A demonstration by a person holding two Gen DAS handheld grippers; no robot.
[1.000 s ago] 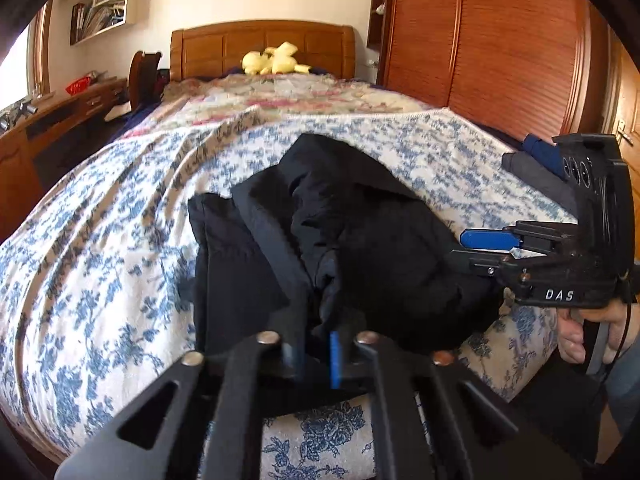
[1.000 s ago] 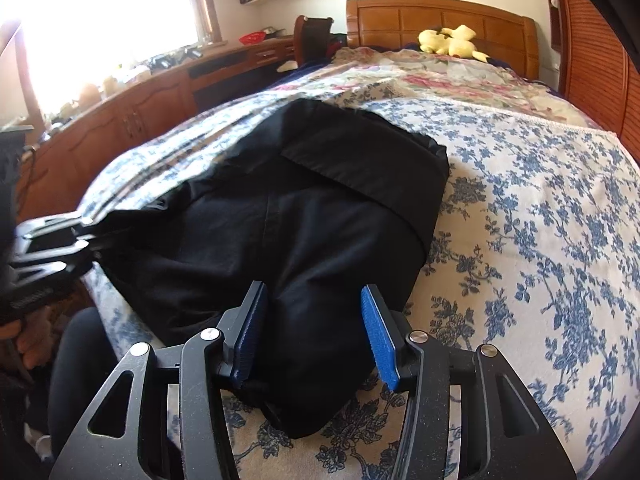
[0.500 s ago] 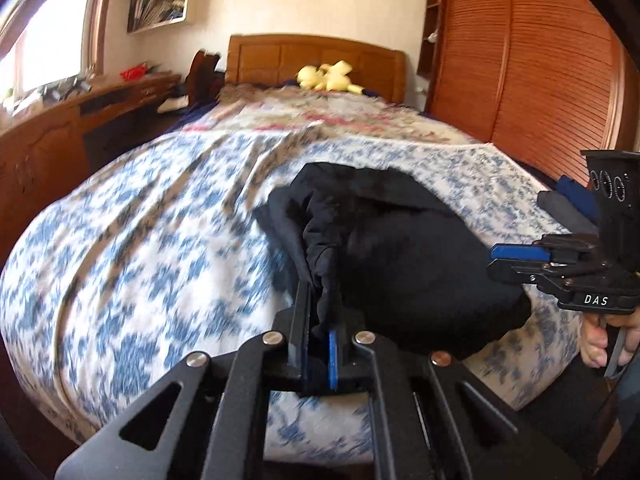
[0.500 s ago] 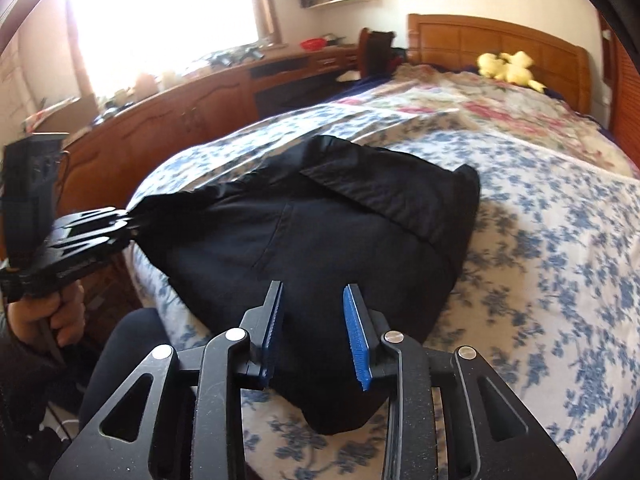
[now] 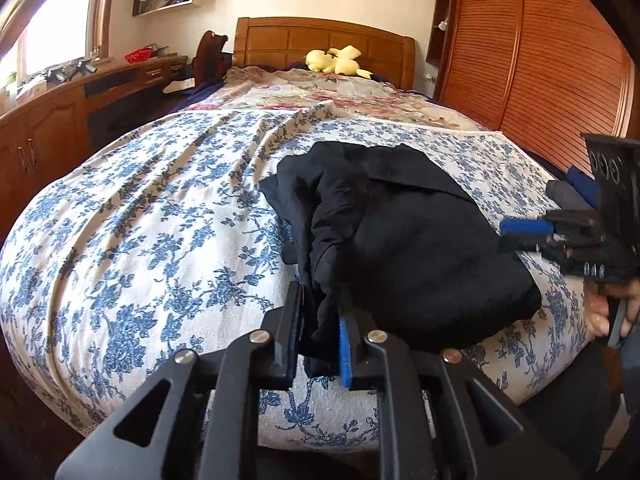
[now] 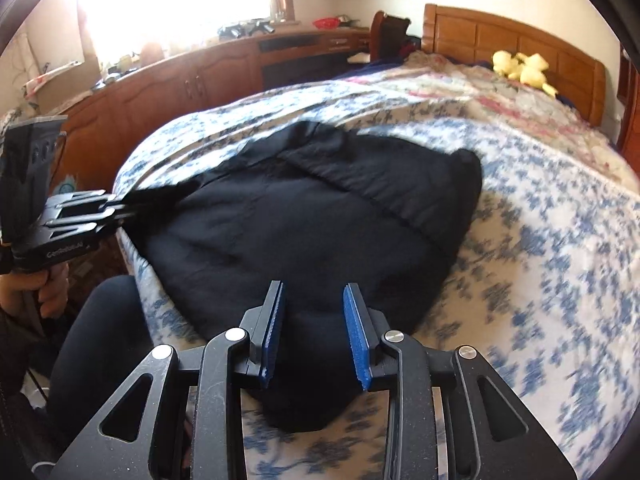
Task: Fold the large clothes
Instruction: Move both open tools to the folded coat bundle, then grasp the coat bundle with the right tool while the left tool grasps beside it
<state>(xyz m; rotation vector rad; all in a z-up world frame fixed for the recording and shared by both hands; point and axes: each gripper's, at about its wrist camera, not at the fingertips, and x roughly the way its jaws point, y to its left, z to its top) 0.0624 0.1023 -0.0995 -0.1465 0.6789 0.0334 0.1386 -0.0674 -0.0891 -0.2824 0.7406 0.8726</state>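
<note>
A black garment [image 5: 400, 240] lies bunched on the blue-flowered bedspread [image 5: 160, 240] near the foot of the bed. In the left wrist view a hanging fold of it runs between the fingers of my left gripper [image 5: 319, 300]. Those jaws are opening, and a gap shows beside the left pad. In the right wrist view the garment [image 6: 320, 220] spreads flatter, with a folded band across its far side. My right gripper [image 6: 313, 285] is closed on the thick near edge, and black cloth fills the space between its blue pads. The left gripper [image 6: 120, 208] is at the garment's left corner.
A yellow plush toy [image 5: 336, 62] lies by the wooden headboard. Wooden cabinets [image 5: 48, 136] run along the left of the bed and a slatted wardrobe [image 5: 540, 60] along the right. Folded dark clothes [image 5: 568, 196] sit at the bed's right edge. A person's leg [image 6: 100, 340] is by the foot.
The left jaws, pinched tight on the fold before, have parted. The right jaws have narrowed onto the garment's near edge. The garment's left side has been drawn in, baring more bedspread.
</note>
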